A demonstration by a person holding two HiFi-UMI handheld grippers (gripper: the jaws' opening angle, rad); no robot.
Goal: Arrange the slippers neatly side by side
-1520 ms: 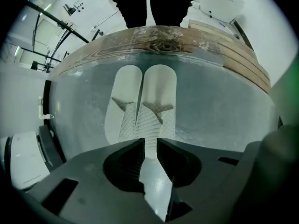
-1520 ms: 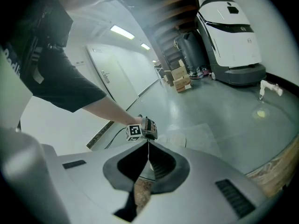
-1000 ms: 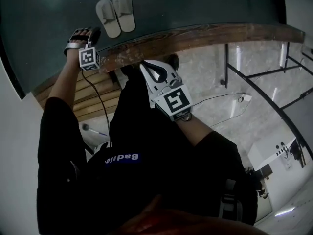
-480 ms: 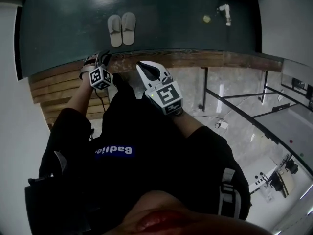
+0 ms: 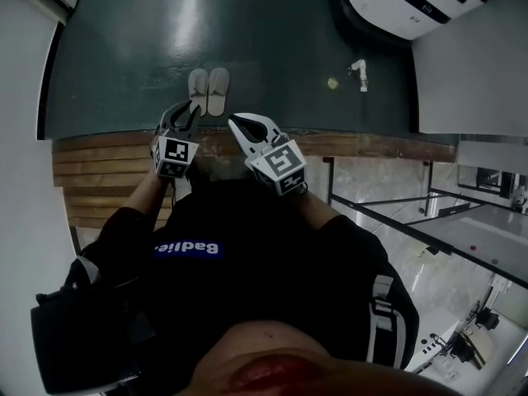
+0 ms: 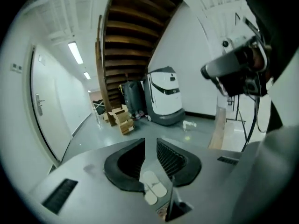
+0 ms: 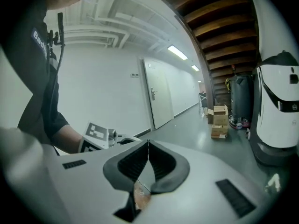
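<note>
Planks (image 5: 87,180) of wooden step at far left, under dark sleeve. Next, left tongs (image 5: 185,114) out front: jaws narrowly apart, nothing gripped, slippers visible through gap, well below. Slippers (image 5: 208,91), pale pair, side by side and touching, lie on dark green floor (image 5: 115,56) just past step's edge. Right tongs (image 5: 241,124) near left tongs: jaws closed tip to tip, empty. Further right on floor, small yellow bit (image 5: 332,82) and white object (image 5: 358,73), well apart from slippers. White machine (image 5: 412,2) in top right corner.
</note>
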